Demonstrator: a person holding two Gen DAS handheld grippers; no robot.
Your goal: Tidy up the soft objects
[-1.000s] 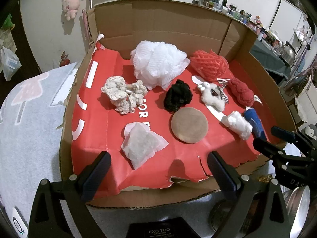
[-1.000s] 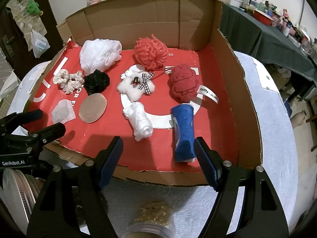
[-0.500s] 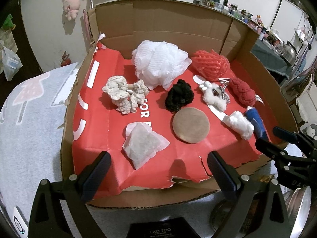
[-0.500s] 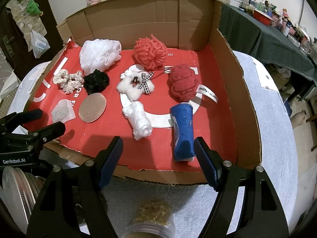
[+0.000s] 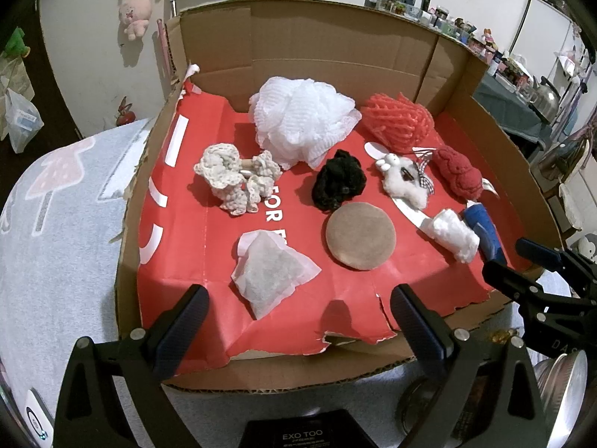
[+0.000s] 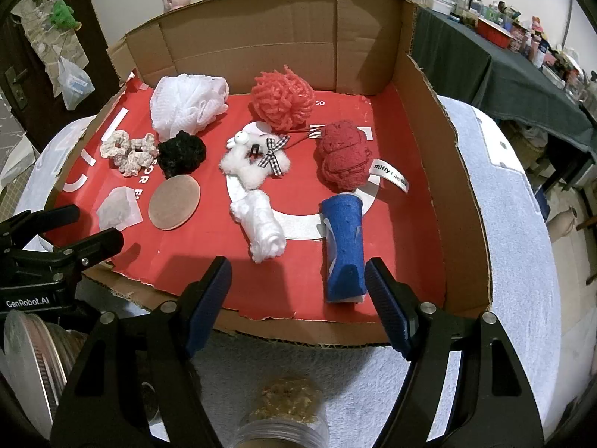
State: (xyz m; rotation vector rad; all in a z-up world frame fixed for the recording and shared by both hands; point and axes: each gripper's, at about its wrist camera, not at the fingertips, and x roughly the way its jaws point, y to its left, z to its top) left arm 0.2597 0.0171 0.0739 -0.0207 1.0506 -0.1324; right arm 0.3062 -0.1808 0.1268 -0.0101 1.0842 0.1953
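A cardboard tray (image 5: pixel 283 26) with a red floor holds soft things: a white mesh puff (image 5: pixel 300 119), a cream scrunchie pile (image 5: pixel 235 179), a black scrunchie (image 5: pixel 337 184), a brown round pad (image 5: pixel 360 235), a white pouch (image 5: pixel 268 272), a coral puff (image 6: pixel 281 99), a white plush bunny (image 6: pixel 255 160), a dark red plush (image 6: pixel 343 158), a white roll (image 6: pixel 261 229) and a blue roll (image 6: pixel 343 250). My left gripper (image 5: pixel 298 317) is open at the tray's front edge, before the pouch. My right gripper (image 6: pixel 298 287) is open, front right, before the blue roll.
The tray's walls rise at the back and right (image 6: pixel 436 149). It rests on a pale blue cloth (image 5: pixel 56 224). Metal-lidded jars (image 6: pixel 30 347) stand in front of the tray, and a jar with golden contents (image 6: pixel 287 399) stands under my right gripper. A cluttered dark table (image 6: pixel 503 67) is at the right.
Both grippers have barely moved; the view has crept very slightly toward the tray. Nothing was taken hold of or moved.
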